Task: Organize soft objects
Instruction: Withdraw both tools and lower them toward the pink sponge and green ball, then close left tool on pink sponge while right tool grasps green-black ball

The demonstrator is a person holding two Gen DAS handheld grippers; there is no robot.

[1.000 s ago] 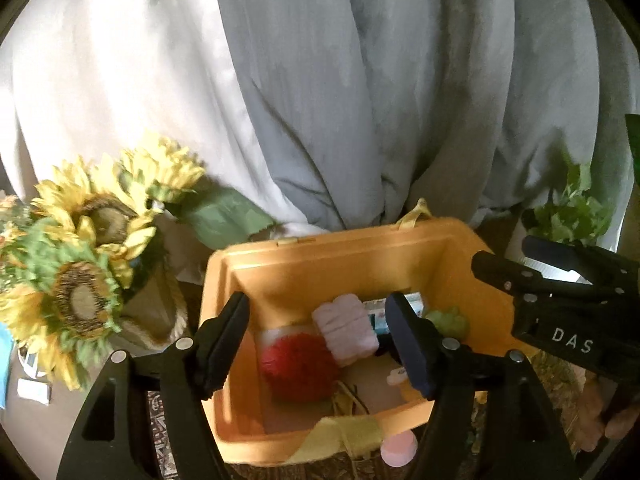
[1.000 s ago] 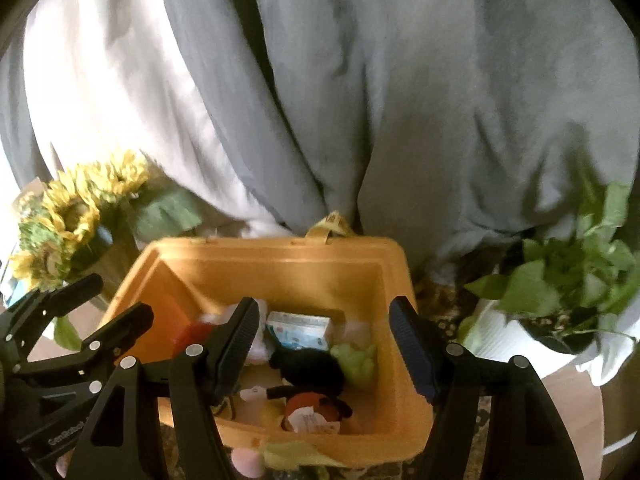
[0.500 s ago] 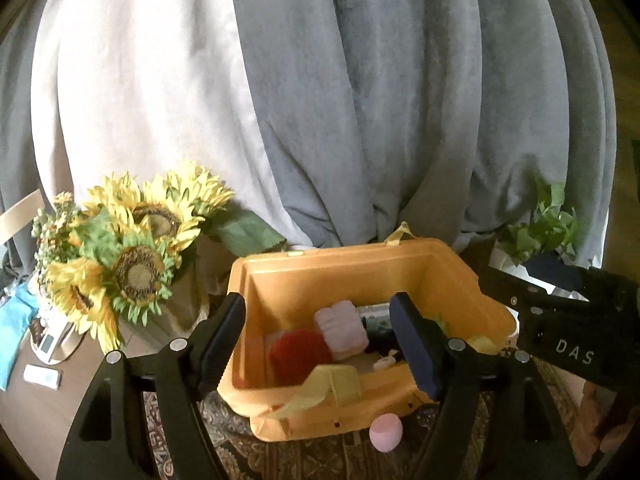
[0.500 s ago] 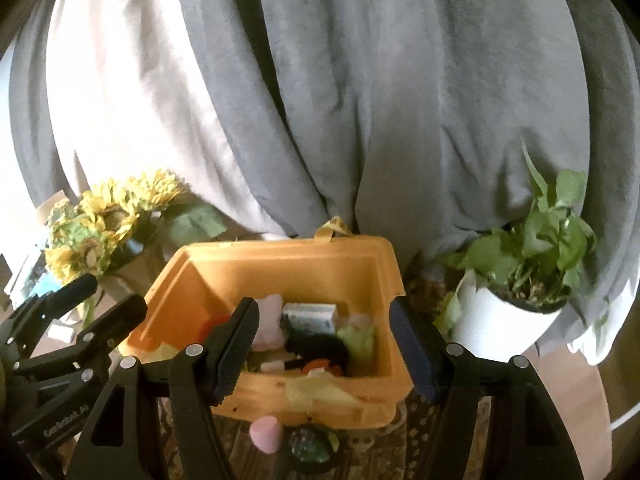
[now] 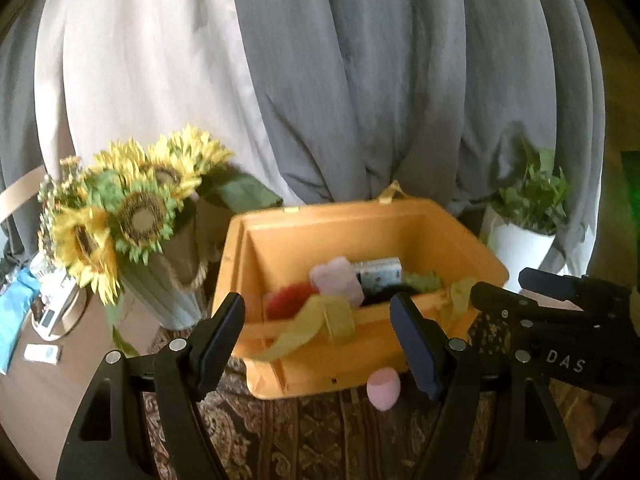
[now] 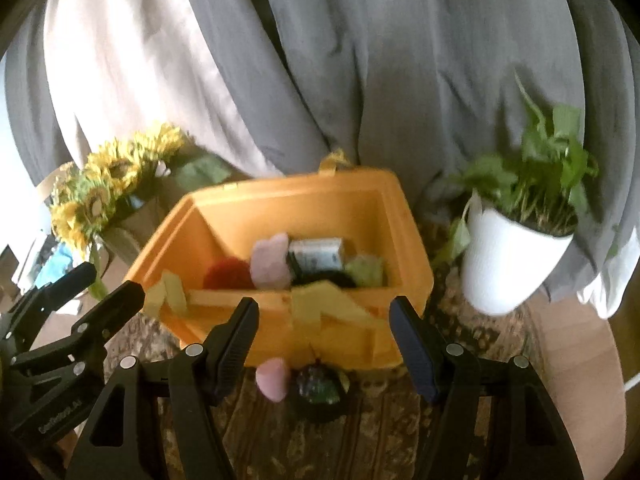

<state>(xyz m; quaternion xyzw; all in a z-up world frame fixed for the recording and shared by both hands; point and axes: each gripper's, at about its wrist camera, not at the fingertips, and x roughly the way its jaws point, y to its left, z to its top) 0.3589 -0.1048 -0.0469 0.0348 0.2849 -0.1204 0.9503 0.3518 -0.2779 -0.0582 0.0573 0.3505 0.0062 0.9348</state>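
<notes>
An orange bin [image 5: 280, 240] [image 6: 412, 248] stands on a patterned mat and holds a red pom-pom [image 5: 290, 302] [image 6: 226, 274], a pink folded cloth [image 5: 336, 280] [image 6: 272, 264], a small box [image 5: 380, 270], a green soft item [image 6: 366, 272] and a dark one. A pink egg-shaped sponge [image 5: 383, 389] [image 6: 273, 378] lies on the mat before the bin, next to a dark glittery ball [image 6: 320, 390]. My left gripper [image 5: 318, 344] and right gripper [image 6: 324, 344] are both open and empty, held back from the bin's front.
A vase of sunflowers [image 5: 132, 216] [image 6: 104, 196] stands left of the bin. A white potted plant [image 6: 516, 256] [image 5: 520, 236] stands right. Grey and white curtains hang behind. Small items lie on the brown table at far left [image 5: 42, 354].
Both grippers have pulled back and up from over the bin, so the bin's front, the pink sponge and the dark ball now show. Both stay open.
</notes>
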